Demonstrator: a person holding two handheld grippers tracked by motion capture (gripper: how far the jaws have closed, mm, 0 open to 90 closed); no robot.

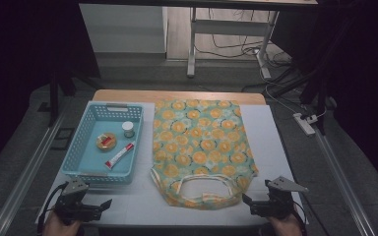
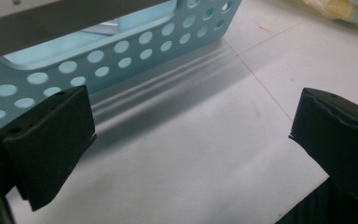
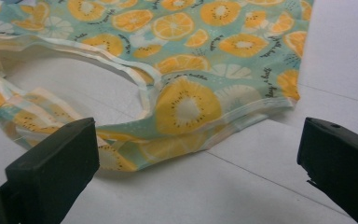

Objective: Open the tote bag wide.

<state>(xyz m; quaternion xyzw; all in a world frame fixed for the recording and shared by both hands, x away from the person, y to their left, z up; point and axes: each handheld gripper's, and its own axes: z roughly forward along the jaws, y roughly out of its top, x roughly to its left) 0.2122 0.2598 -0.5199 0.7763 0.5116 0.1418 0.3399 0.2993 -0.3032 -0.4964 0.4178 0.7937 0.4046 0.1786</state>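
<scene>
Nearest the high camera, both grippers are resting at the table's front edge: the left gripper [image 1: 109, 202] is sitting just before the light-blue perforated basket [image 1: 81, 147], and the right gripper [image 1: 244, 199] is sitting just right of the bag's handle end. Each is standing with its jaws spread wide and nothing between them, as both gripper views are showing. Lying flat on the white tabletop [image 1: 275, 142], the fabric tote bag with orange-slice print [image 1: 199, 142] is stretching away from the person, its looped handles [image 1: 202, 183] and mouth facing them. Inside the basket, a round tin with an orange lid [image 1: 106, 141], a small white-capped jar [image 1: 128, 129] and a red-and-white tube [image 1: 120, 155] are waiting. The work appears to be opening the bag and loading these items, judging by the layout. To do it well, the right gripper should be pinching only the top layer at the hem [image 3: 261, 108], lifting gently so the mouth gapes, while the left is reaching over the basket wall [image 2: 121, 51].
</scene>
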